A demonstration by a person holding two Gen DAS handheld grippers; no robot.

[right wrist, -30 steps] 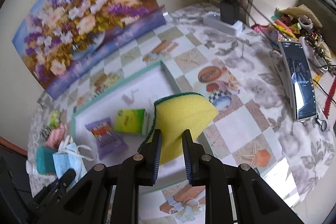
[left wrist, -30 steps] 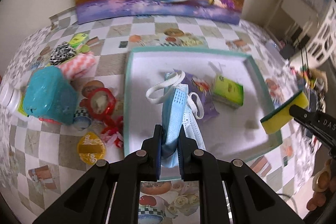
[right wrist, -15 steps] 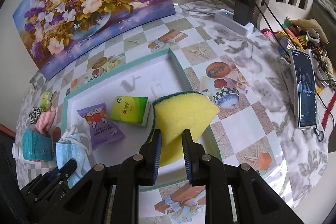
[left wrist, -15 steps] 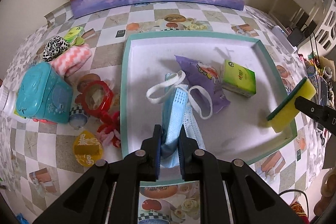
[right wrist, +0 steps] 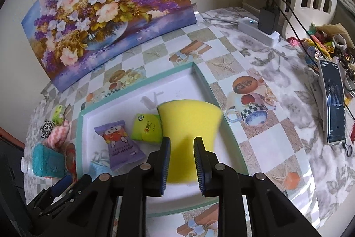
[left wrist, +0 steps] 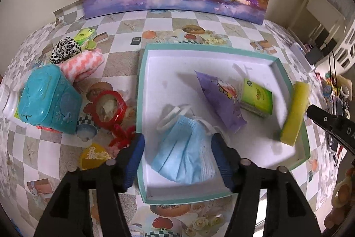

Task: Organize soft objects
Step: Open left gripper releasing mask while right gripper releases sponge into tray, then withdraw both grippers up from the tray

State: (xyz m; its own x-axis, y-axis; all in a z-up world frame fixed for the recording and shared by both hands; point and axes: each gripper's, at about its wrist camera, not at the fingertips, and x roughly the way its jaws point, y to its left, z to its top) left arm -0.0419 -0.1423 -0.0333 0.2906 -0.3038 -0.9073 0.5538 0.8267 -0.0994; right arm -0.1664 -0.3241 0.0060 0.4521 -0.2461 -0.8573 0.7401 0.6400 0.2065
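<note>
In the left wrist view, the shallow white tray w/ teal rim (left wrist: 142,117) is seen holding a pale blue pleated face mask (left wrist: 186,152), purple snack packet (left wrist: 221,99), green tissue pack (left wrist: 257,99) & yellow sponge w/ green backing (left wrist: 294,112). The left gripper (left wrist: 177,152) has just been opened; mask lies released between the jaws.

In the right wrist view, the right gripper (right wrist: 182,161) has just been opening; the sponge, blurred, sits between the pads over the tray, contact can't be told.

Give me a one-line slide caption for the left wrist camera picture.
Left gripper, jaws just opened, leaves the blue face mask in the teal-rimmed tray beside a purple packet.
</note>
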